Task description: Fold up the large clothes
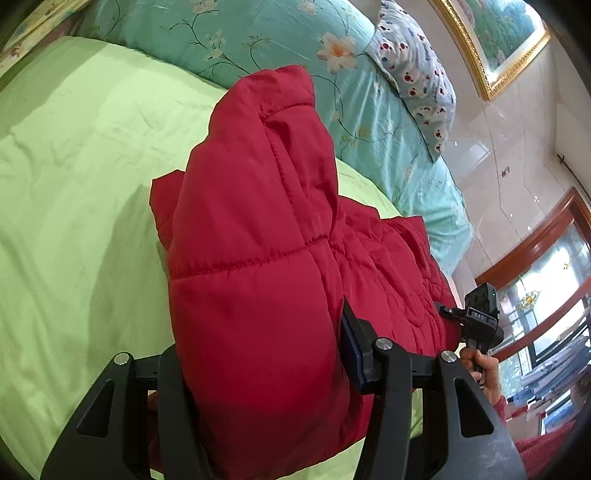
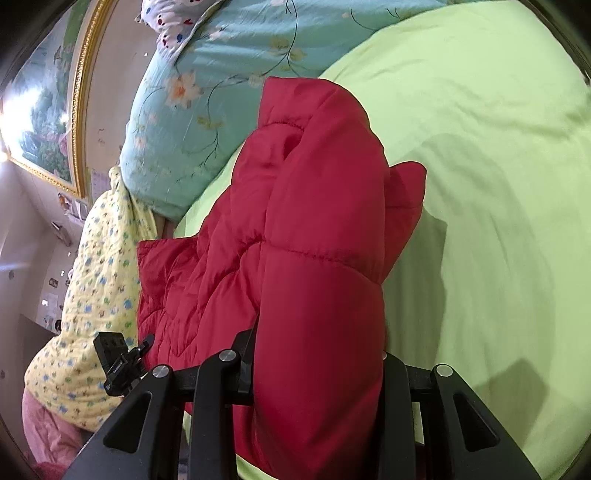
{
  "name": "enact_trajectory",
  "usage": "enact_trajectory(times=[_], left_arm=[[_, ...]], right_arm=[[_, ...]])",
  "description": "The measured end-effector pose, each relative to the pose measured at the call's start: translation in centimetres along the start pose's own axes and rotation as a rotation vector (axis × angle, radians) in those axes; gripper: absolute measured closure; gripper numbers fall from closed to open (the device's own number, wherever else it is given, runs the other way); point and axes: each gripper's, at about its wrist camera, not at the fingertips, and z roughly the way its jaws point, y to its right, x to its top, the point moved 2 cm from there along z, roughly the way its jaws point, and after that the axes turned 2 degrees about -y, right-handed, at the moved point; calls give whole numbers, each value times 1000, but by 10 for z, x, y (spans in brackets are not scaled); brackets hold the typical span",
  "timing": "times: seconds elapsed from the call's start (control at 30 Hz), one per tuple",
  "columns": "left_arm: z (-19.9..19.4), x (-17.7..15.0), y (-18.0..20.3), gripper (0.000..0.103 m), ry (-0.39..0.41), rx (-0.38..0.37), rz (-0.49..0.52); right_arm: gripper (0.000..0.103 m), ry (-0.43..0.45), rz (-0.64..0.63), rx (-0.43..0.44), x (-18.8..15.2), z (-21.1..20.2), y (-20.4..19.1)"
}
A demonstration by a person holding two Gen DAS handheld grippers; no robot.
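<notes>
Left tongs (image 1: 266, 373) and right tongs (image 2: 317, 373) each clenched on puffy edge of red jacket (image 1: 255, 229), lifted over green bed sheet (image 1: 74, 184). Risks: slick padding slipping from pinch; uneven pull skewing fold; trailing bulk bunching.

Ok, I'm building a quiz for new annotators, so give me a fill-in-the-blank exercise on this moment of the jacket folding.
1. The padded jacket held in both grippers is ____ in colour.
2. It is lifted above a plain ____ sheet.
3. The left gripper and right gripper are each shut on the ____.
4. The quilt behind has a ____ pattern.

Missing words: red; green; jacket; flower
</notes>
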Motion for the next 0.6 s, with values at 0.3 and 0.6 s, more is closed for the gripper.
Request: enact_trajectory(times=[0.3,0.6], left_arm=[[21,0,4,52,8,188,81],[44,5,-5,35,1,305,77]], right_arm=[[64,32,-5,-71,-11,9,8],[50,76,10,-131,-7,16,28]])
